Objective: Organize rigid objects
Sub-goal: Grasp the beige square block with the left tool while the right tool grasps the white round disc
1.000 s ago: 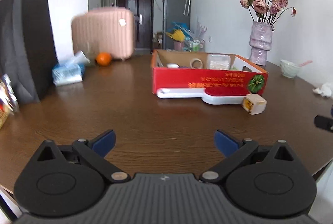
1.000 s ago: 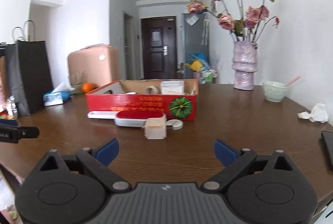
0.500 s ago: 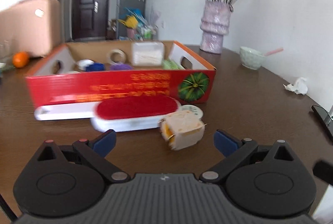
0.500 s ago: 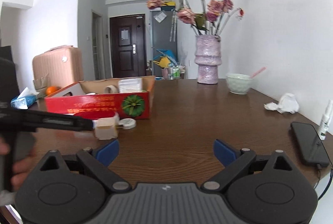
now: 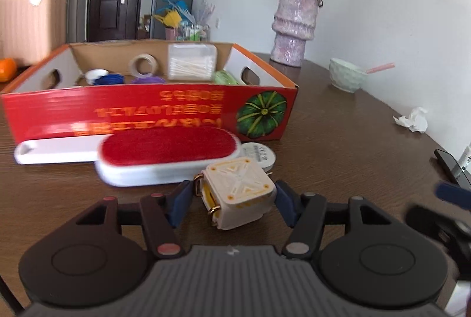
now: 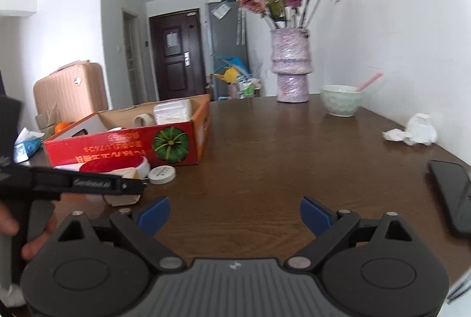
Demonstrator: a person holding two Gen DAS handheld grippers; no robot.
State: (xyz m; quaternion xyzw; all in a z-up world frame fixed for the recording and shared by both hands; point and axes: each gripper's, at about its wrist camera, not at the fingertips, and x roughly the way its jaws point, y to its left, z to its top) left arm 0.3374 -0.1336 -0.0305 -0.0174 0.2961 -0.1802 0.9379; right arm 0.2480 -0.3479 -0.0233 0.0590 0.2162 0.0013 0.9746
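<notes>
A cream cube-shaped box with brass clasps (image 5: 238, 187) lies on the brown table, just in front of a red-and-white lint brush (image 5: 167, 158) and a white round disc (image 5: 259, 155). My left gripper (image 5: 234, 199) has its jaws closing, and both blue pads touch the cube's sides. Behind stands the red cardboard box (image 5: 147, 113) holding tape, cotton swabs and small items. In the right wrist view my right gripper (image 6: 235, 214) hovers over bare table with nothing between its fingers, its jaws closing a little. There the left gripper's black body (image 6: 88, 184) covers most of the cube (image 6: 123, 197).
A pink vase with flowers (image 6: 291, 69), a green bowl with a pink spoon (image 6: 340, 99), crumpled tissue (image 6: 418, 128) and a black phone (image 6: 450, 193) occupy the table's right side. A pink suitcase (image 5: 26, 19) and an orange (image 5: 6, 69) sit far left.
My left gripper came forward and right to the cream cube, and its jaws narrowed from wide open onto the cube's sides. The right gripper drifted rightward, its jaws a little narrower.
</notes>
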